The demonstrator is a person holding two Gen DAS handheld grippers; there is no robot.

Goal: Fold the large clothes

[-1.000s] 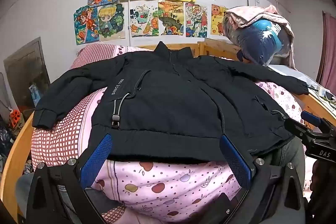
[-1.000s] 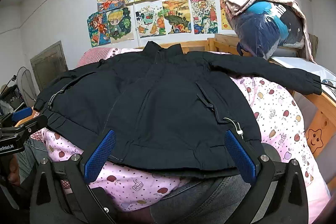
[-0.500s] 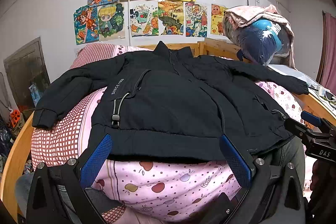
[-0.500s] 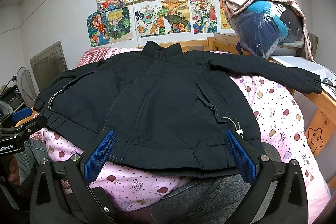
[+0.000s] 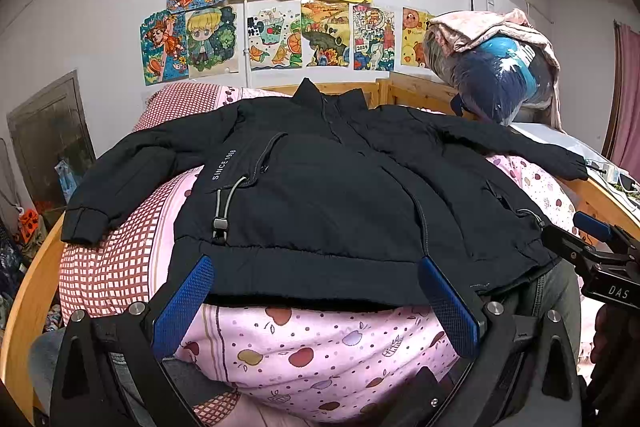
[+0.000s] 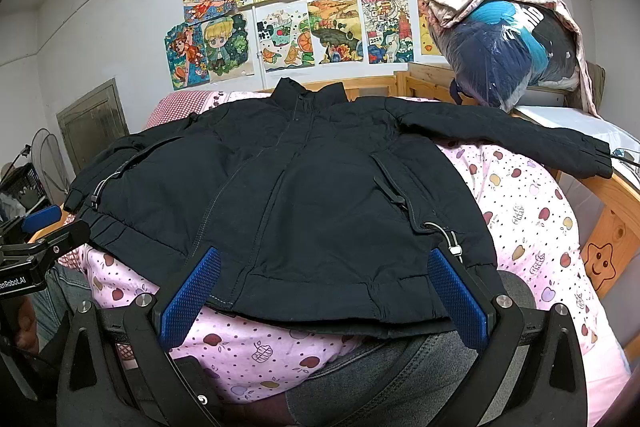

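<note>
- Left wrist view: the left gripper (image 5: 316,301) is seen spread wide, nothing gripped; its blue pads (image 5: 184,305) are laid at the hem of the black jacket (image 5: 320,195).
- Right wrist view: the right gripper (image 6: 320,297) is likewise held wide apart and empty, pads at the hem.
- Beyond both jaws the jacket is spread flat, front up, on the pink fruit-print bedding (image 6: 532,203), sleeves outstretched.
- Against the earlier frames, no change of jacket or jaws is found.

Drawings (image 5: 288,19) on wall; bagged bundle (image 6: 508,51) right; pink fruit-print quilt (image 5: 320,351).
</note>
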